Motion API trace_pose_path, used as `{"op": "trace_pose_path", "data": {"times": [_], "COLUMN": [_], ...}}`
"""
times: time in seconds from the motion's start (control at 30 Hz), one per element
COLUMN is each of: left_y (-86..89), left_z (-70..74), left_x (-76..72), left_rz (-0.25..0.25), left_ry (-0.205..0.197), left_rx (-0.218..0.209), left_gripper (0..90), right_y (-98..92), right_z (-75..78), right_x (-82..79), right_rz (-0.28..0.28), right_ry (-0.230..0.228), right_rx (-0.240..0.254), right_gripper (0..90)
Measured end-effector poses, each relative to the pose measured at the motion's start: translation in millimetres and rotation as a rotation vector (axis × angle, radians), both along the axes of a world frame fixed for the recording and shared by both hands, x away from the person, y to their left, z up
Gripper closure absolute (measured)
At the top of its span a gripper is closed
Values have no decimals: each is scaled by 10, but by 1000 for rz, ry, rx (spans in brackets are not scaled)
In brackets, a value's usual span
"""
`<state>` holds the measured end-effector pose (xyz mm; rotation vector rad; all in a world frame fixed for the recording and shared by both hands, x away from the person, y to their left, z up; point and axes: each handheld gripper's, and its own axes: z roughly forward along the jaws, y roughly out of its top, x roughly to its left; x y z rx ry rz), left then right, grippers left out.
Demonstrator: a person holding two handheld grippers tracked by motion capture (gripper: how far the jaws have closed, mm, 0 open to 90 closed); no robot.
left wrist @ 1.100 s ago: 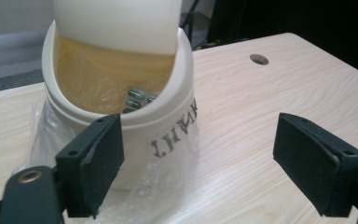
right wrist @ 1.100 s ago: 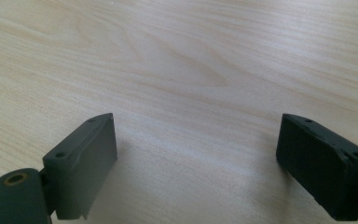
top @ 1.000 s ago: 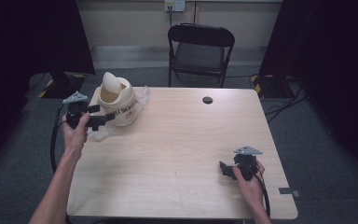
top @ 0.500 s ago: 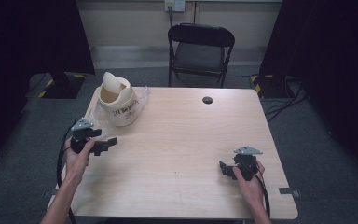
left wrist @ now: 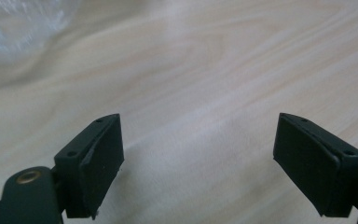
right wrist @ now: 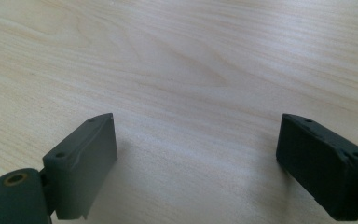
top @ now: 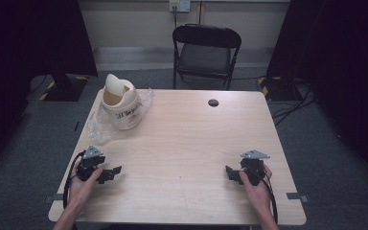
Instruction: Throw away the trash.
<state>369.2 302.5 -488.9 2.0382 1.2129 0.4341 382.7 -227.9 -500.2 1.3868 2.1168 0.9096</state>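
Pale wooden tabletop (top: 187, 143) now carries the left gripper (top: 111, 173), drawn back empty and wide-jawed from the lidded bin (top: 120, 103) to the near-left edge, mirroring the open right gripper (top: 230, 172), so the bin work looks finished.

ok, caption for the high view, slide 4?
Both open grippers, left and right, low over the wooden table; small lidded bin on plastic wrap at the far-left corner.

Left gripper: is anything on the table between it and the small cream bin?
Nothing visible. Bare table lies between the left gripper and the bin; only the clear plastic bag under the bin spreads toward it. Its jaws stand open, empty.
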Motion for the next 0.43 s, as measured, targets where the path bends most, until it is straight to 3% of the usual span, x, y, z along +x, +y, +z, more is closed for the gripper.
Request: {"op": "trace_pose_path", "data": {"times": [0.07, 0.17, 0.23, 0.43], "left_y": [-18, -55, -74, -75], "left_z": [-67, -103, -129, -130], "left_x": [-40, -77, -89, -85], "left_rz": [-1, 6, 19, 24], "left_ry": [8, -30, -48, -50], "left_rx": [12, 53, 51, 52], "left_gripper": [159, 156, 137, 124], "right_y": [0, 0, -1, 1], "right_z": [0, 0, -1, -1], "right_x": [0, 0, 1, 0], "right_rz": [0, -1, 1, -1], "right_ry": [0, 0, -2, -3], "right_rx": [0, 0, -1, -2], "right_gripper": [112, 113, 113, 112]}}
